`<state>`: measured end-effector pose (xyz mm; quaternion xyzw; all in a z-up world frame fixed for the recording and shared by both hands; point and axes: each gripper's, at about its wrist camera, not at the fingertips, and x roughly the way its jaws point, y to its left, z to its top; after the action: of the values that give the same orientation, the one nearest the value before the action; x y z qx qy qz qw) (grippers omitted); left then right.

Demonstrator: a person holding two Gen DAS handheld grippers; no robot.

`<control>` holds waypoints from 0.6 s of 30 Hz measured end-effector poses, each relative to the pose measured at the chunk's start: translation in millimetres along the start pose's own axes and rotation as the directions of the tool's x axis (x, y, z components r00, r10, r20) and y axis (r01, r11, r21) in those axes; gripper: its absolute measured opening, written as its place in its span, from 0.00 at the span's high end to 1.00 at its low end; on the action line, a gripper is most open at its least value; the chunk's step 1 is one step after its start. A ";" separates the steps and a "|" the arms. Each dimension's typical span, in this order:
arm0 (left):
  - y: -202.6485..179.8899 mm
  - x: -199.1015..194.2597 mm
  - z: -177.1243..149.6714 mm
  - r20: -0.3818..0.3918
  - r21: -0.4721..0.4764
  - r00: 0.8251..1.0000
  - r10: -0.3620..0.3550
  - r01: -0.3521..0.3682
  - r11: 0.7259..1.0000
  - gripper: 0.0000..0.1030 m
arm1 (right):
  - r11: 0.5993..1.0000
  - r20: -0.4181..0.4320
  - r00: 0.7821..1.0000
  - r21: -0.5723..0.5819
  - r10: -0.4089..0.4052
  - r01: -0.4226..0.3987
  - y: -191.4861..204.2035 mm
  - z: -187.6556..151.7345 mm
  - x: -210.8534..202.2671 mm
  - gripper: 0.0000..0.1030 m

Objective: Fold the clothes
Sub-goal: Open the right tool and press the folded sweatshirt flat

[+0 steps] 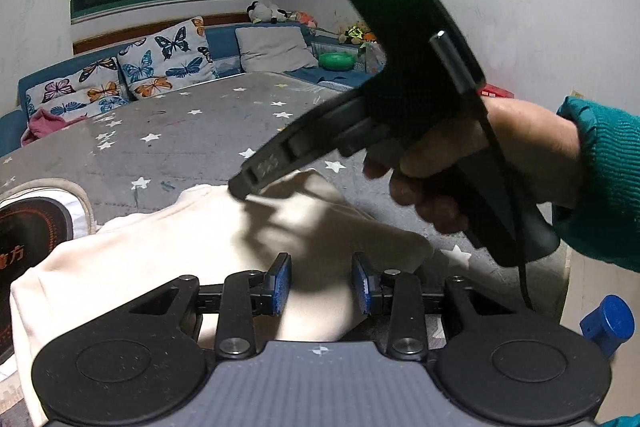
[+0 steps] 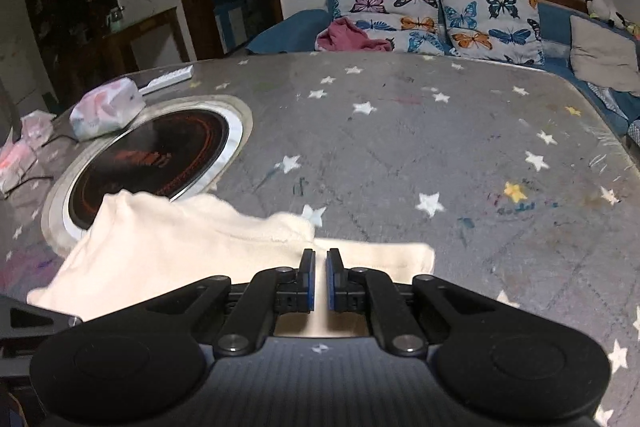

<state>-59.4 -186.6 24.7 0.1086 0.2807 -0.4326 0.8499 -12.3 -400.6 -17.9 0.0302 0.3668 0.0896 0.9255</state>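
While a cream garment (image 2: 176, 247) lies partly folded at the near edge of a grey, star-printed surface (image 2: 420, 131), both grippers hang just above it. One corner of the cloth overlaps the rim of a round black cooktop (image 2: 156, 155) set into the surface. The left gripper (image 1: 320, 285) is partly open over the middle of the cloth, its blue pads apart and nothing between them. The right gripper (image 2: 320, 281), held in a hand (image 1: 480, 163) with a teal sleeve (image 1: 608, 183), points down at the garment's far edge; its pads are almost together, only a thin gap showing, and no cloth appears caught in them. The fold looks midway: one flap already lies over the body. Next, a free edge likely needs pinching and carrying across, so the nearly closed gripper would first have to open.
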 end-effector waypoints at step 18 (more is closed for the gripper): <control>113.8 -10.2 4.4 -0.066 -0.251 0.959 0.274 -0.282 0.926 0.64 | 0.998 0.000 0.999 -0.046 0.052 -0.052 20.6 2.9 4.5 0.89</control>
<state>28.1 -113.1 27.6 0.0425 0.3289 -0.2661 0.9051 -10.1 -379.5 -16.4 0.0185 0.3631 0.1223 0.9235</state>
